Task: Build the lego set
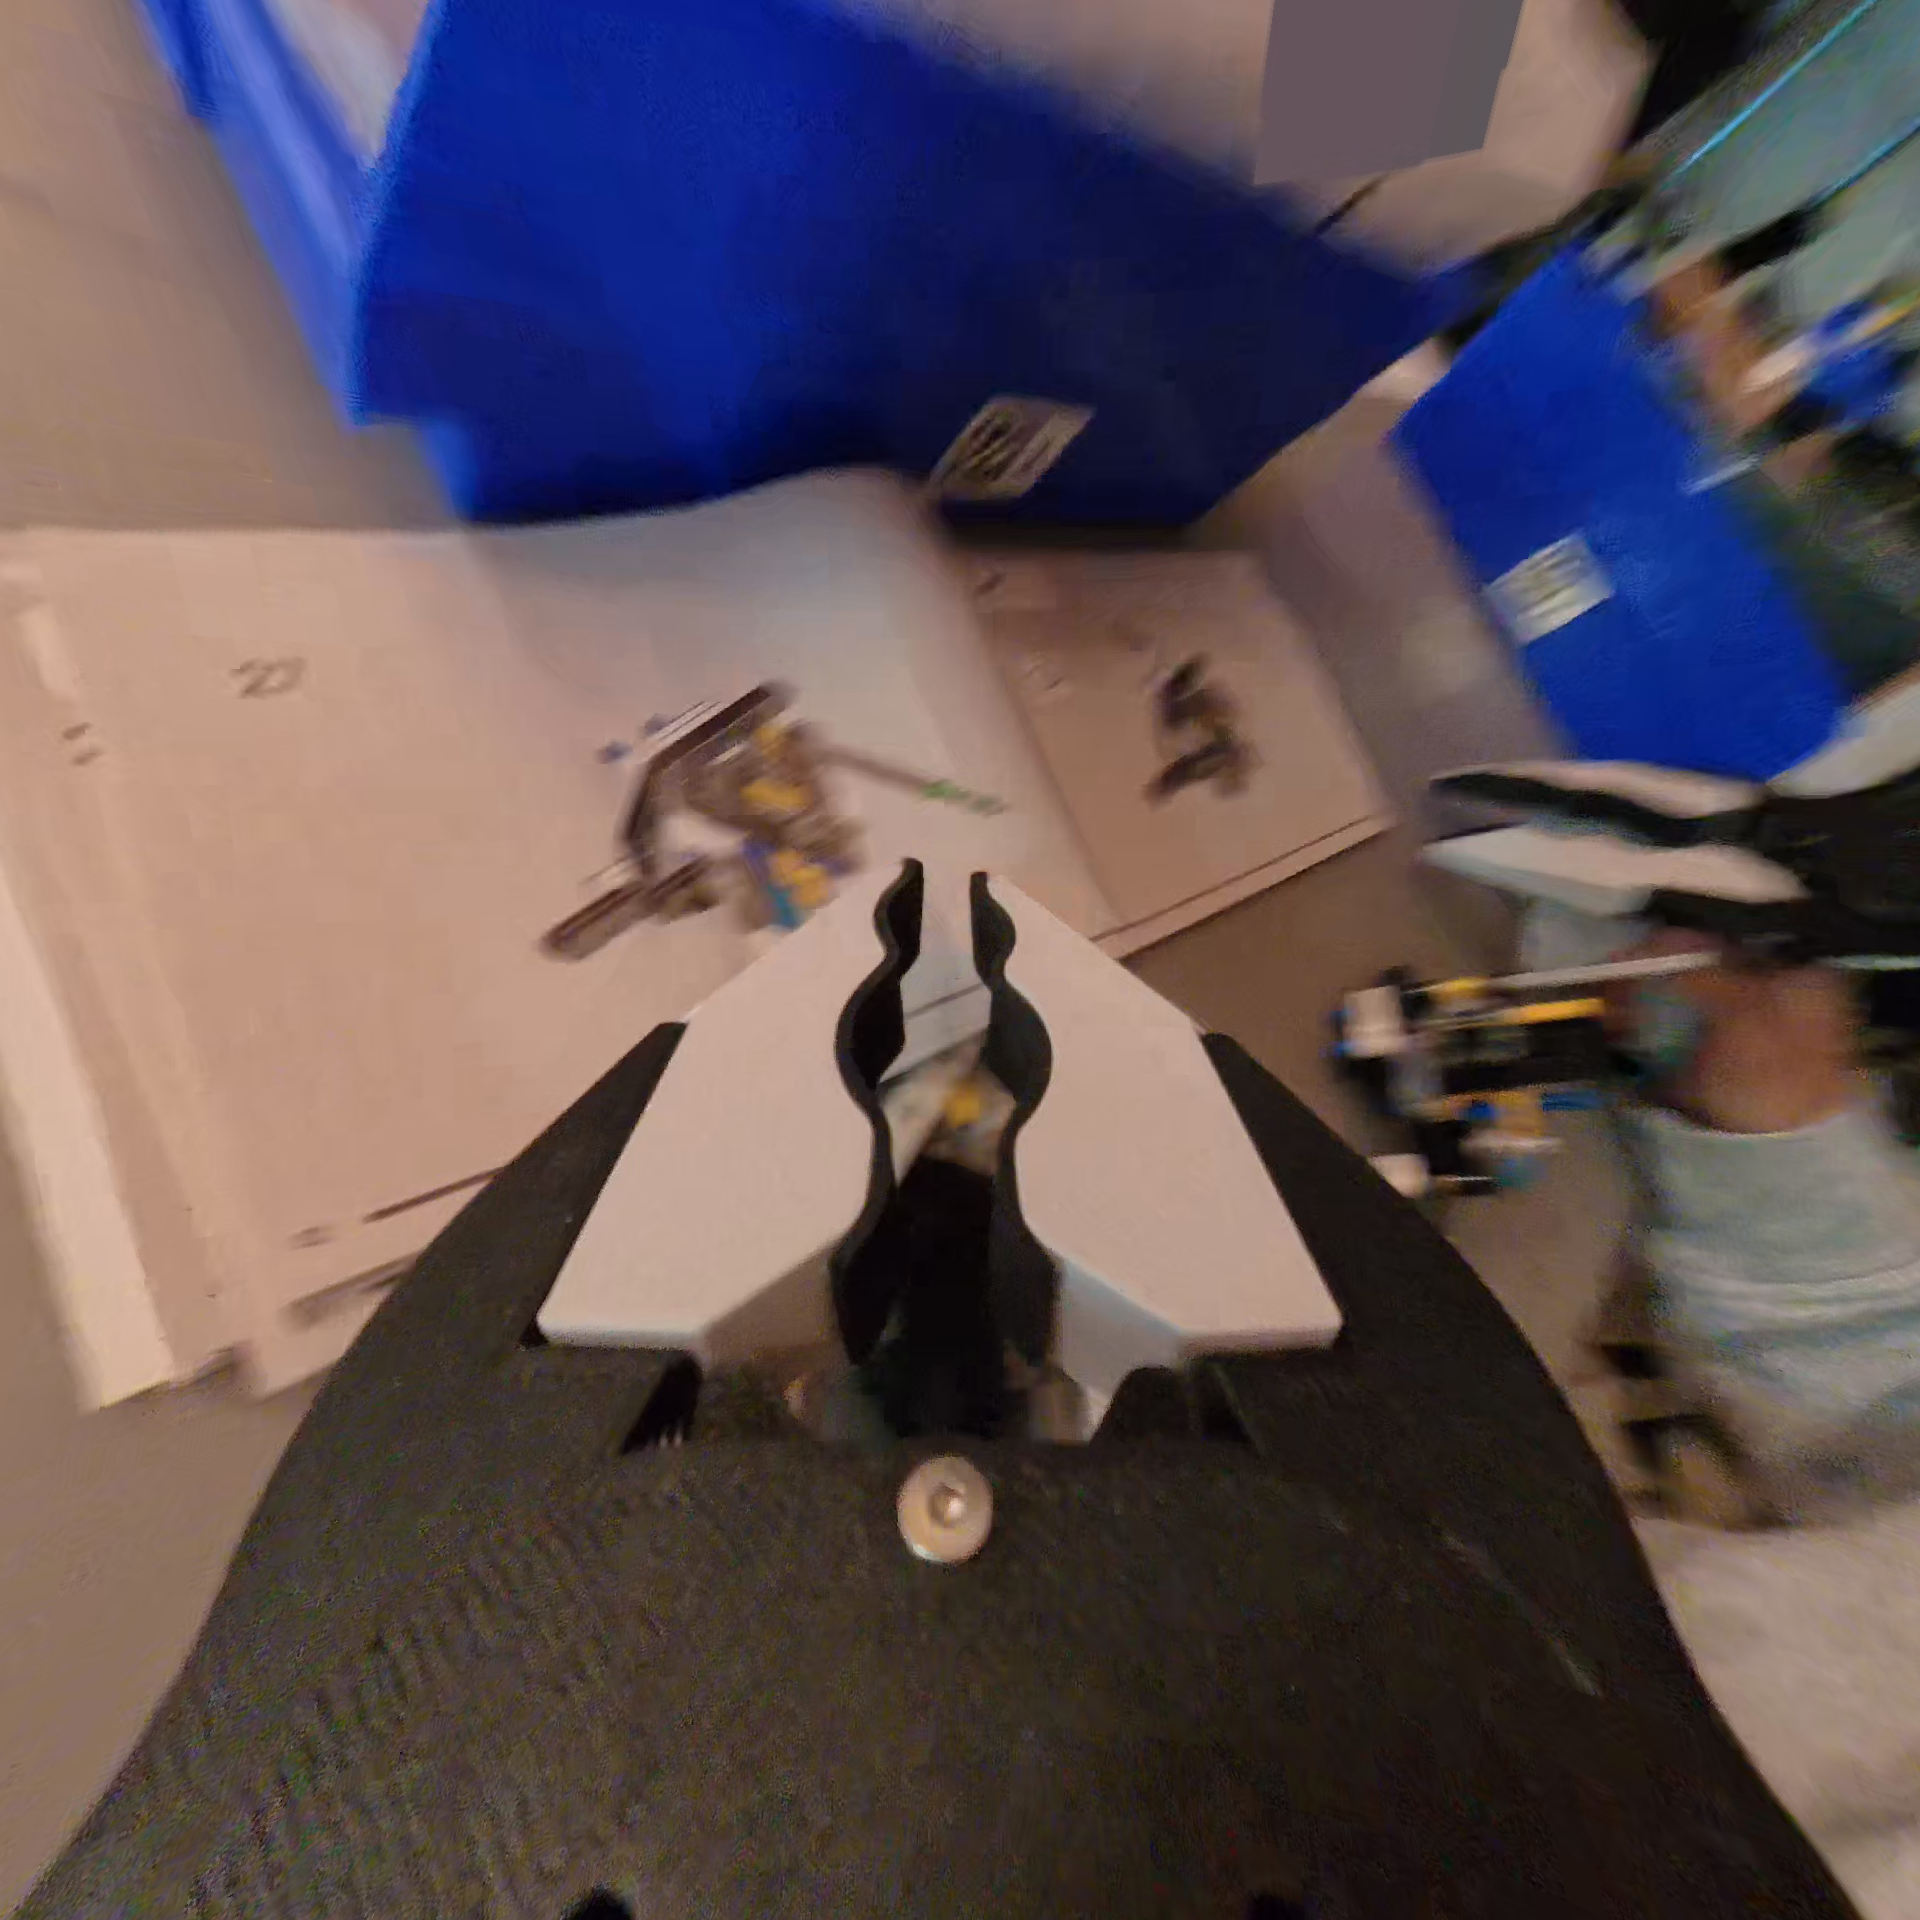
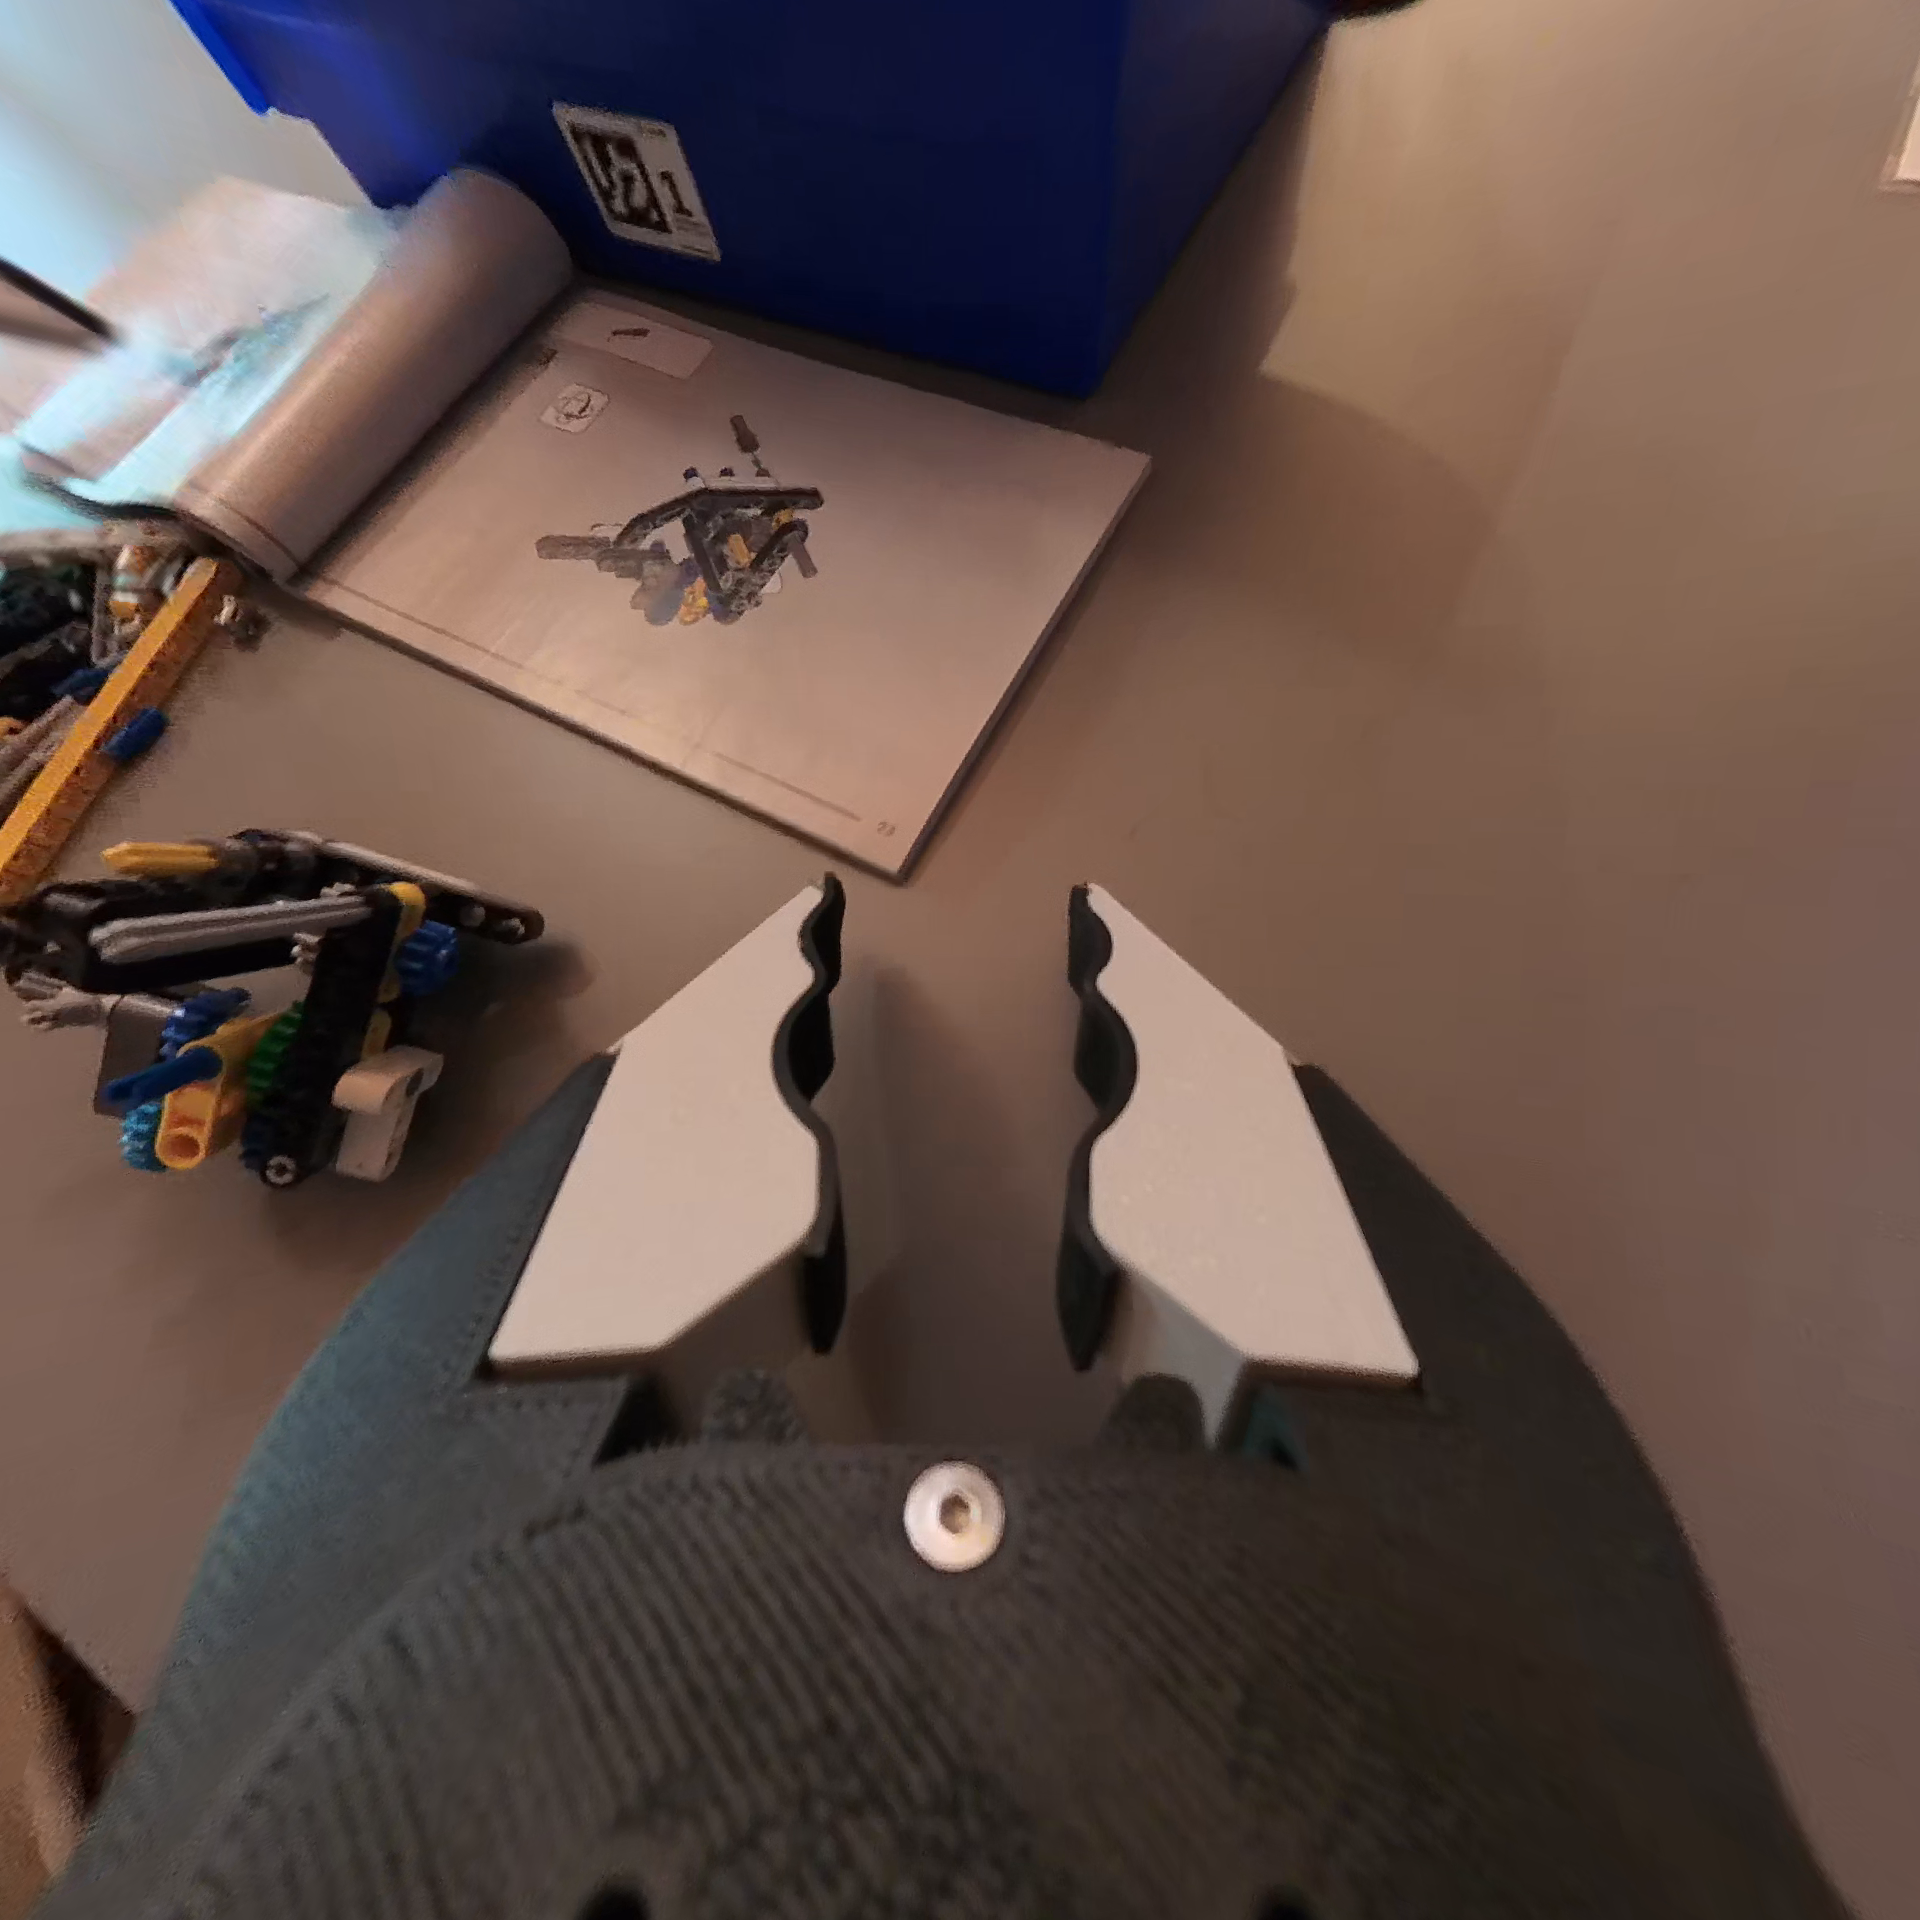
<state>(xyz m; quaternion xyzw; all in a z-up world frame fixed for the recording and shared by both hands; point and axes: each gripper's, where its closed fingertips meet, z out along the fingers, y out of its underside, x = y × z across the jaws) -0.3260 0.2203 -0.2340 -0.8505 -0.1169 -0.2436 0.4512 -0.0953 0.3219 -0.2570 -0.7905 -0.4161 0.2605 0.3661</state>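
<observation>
My left gripper [image 1: 945,883] is nearly closed and empty above the open instruction booklet [image 1: 416,831], I think to consult the step. My right gripper [image 2: 951,904] is spread wide, holding nothing, over the grey table [image 2: 1455,727]. The half-built lego model [image 2: 281,997] rests on the table, to the left of it, near the booklet.

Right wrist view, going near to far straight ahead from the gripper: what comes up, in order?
Right gripper, open and empty → bare grey table → open instruction booklet → blue bin with a tag sticker.
</observation>
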